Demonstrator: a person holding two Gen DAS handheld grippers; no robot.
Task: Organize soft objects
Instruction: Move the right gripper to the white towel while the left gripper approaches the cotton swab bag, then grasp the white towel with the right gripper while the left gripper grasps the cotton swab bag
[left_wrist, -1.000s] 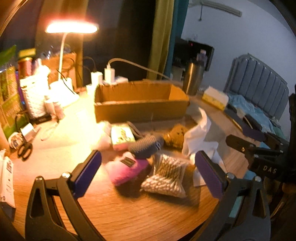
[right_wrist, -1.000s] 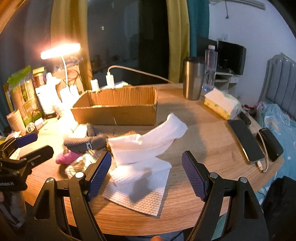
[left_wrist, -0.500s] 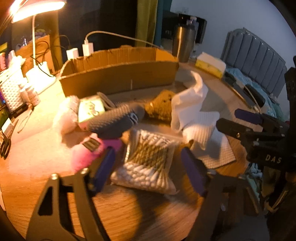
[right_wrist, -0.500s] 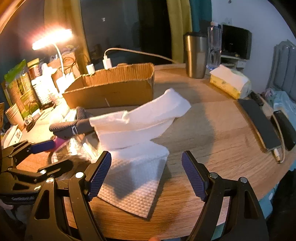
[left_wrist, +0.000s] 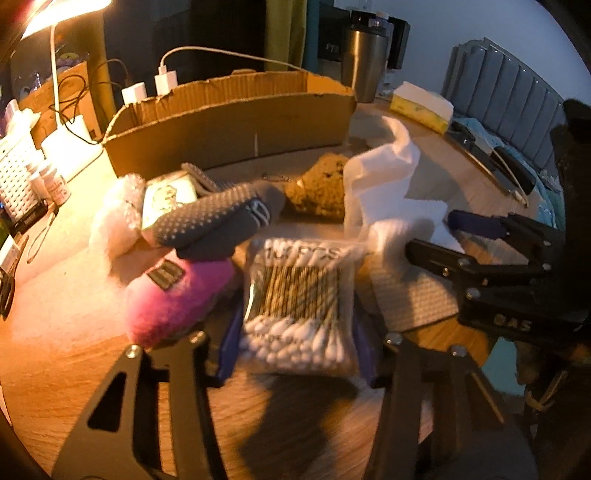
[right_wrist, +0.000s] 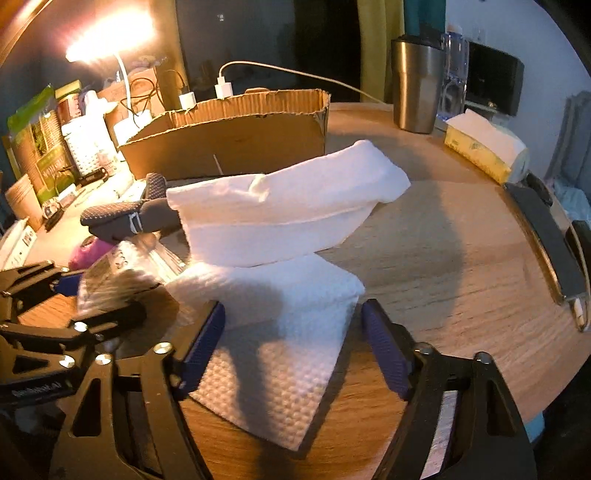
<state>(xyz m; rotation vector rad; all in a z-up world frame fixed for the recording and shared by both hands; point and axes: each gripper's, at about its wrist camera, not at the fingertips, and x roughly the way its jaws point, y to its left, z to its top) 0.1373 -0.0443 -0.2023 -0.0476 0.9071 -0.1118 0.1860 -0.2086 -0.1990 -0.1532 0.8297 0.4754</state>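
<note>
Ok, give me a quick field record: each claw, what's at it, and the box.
left claw: just been closing; pads against the cotton swab bag
right claw: open, just been closing, straddling the white paper towel
cardboard box: behind the pile; inside not visible
loose beside the bag: pink plush, grey sock

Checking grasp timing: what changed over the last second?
Left gripper dropped onto the cotton swab bag; its fingers have just been closing against its sides. Right gripper lowered over the paper towel, closing slightly, not gripping. Box, sock unmoved.
</note>
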